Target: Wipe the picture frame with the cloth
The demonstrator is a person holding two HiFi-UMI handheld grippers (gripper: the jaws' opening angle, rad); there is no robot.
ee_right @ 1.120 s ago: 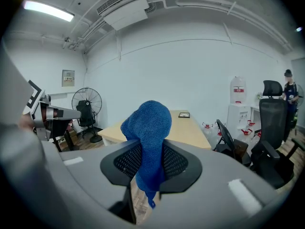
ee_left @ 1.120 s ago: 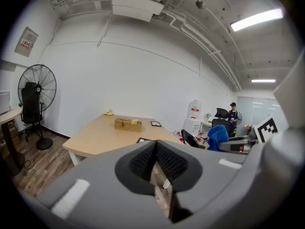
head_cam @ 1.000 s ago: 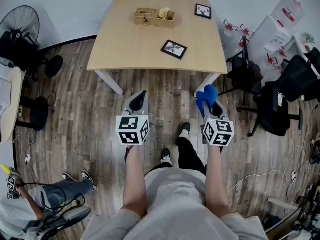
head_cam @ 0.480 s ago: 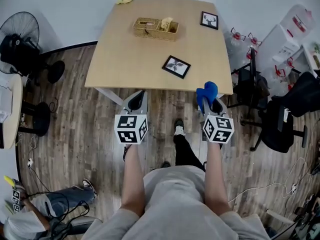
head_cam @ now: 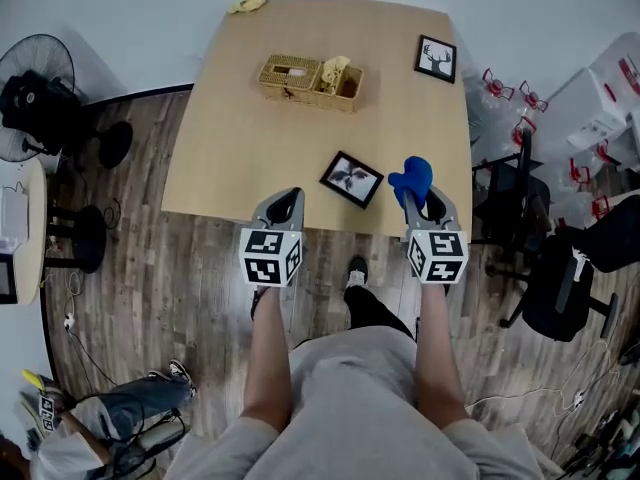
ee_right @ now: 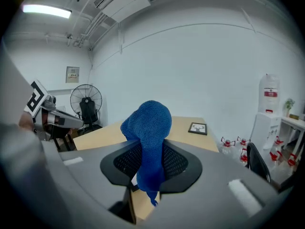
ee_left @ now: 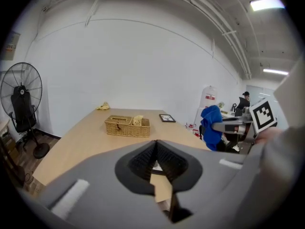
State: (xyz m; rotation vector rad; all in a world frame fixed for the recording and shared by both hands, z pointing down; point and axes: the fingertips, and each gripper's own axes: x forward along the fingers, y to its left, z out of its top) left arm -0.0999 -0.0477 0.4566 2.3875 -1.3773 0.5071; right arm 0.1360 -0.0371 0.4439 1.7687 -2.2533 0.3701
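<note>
Evidently the blue cloth (head_cam: pixel 412 176) is pinched in the right hand-held gripper (head_cam: pixel 424 204), ready for wiping, at 3 o'clock of the picture frame (head_cam: pixel 351 179) lying near the table's (head_cam: pixel 250 138) 6 o'clock edge, while the left hand-held gripper (head_cam: pixel 285 201) is carried closed and empty at 8 o'clock.

Deep blue knitted cloth (head_cam: pixel 412 176), pale wood tabletop (head_cam: pixel 250 158), black picture frame (head_cam: pixel 351 179) round a black-and-white print, tan woven basket (head_cam: pixel 310 76), yellow rag (head_cam: pixel 247 1), grey left gripper (head_cam: pixel 285 200) and right gripper (head_cam: pixel 421 200) bearing black-and-white marker cubes, grey-brown plank floor (head_cam: pixel 150 268).
</note>
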